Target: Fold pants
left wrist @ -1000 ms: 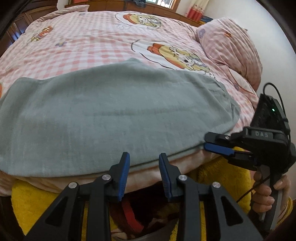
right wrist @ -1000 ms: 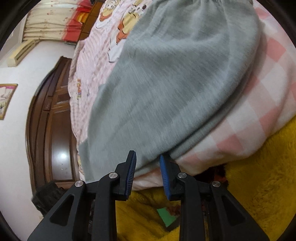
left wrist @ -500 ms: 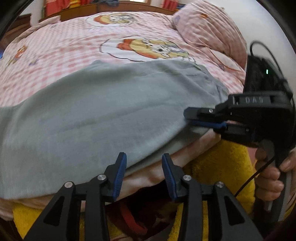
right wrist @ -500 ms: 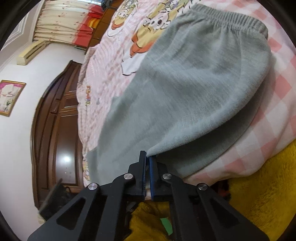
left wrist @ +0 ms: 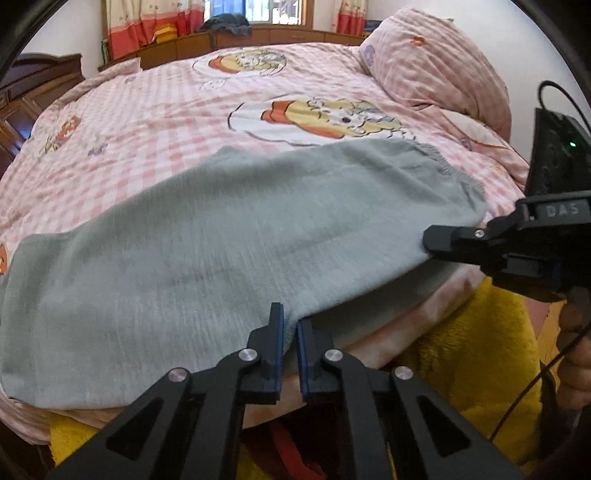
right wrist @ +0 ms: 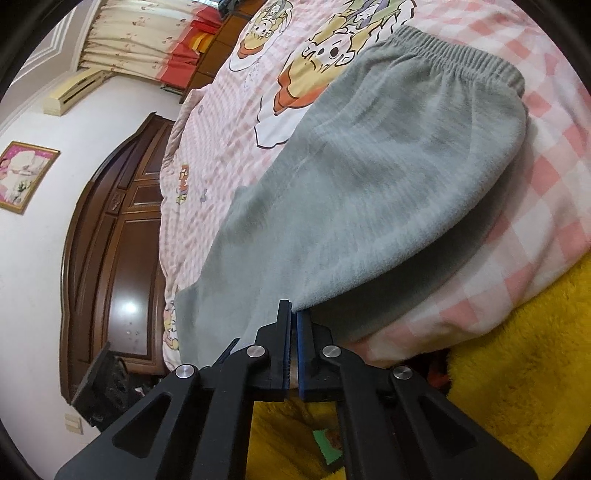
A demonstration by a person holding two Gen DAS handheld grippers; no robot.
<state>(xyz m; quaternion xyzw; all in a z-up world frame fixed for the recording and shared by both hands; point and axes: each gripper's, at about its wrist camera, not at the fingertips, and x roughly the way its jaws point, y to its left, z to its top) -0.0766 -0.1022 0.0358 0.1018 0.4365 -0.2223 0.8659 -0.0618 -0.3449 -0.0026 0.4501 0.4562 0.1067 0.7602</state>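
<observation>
Grey pants (left wrist: 229, 236) lie across the near edge of a bed with a pink checked cover (left wrist: 155, 110). The elastic waistband (right wrist: 461, 55) is at the right end. My left gripper (left wrist: 290, 325) is shut on the near edge of the pants around the middle. My right gripper (right wrist: 294, 314) is shut on the same near edge closer to the waistband and also shows in the left wrist view (left wrist: 436, 240). Both lift that edge a little off the cover.
A pink pillow (left wrist: 436, 62) lies at the bed's right end. A yellow fleece blanket (left wrist: 480, 354) hangs below the bed's near edge. A dark wooden wardrobe (right wrist: 110, 258) stands past the bed's left end. Curtains and a window (left wrist: 207, 18) are behind the bed.
Both grippers went from open to shut on the near edge of the pants, the right one first. That edge now rises off the cover.
</observation>
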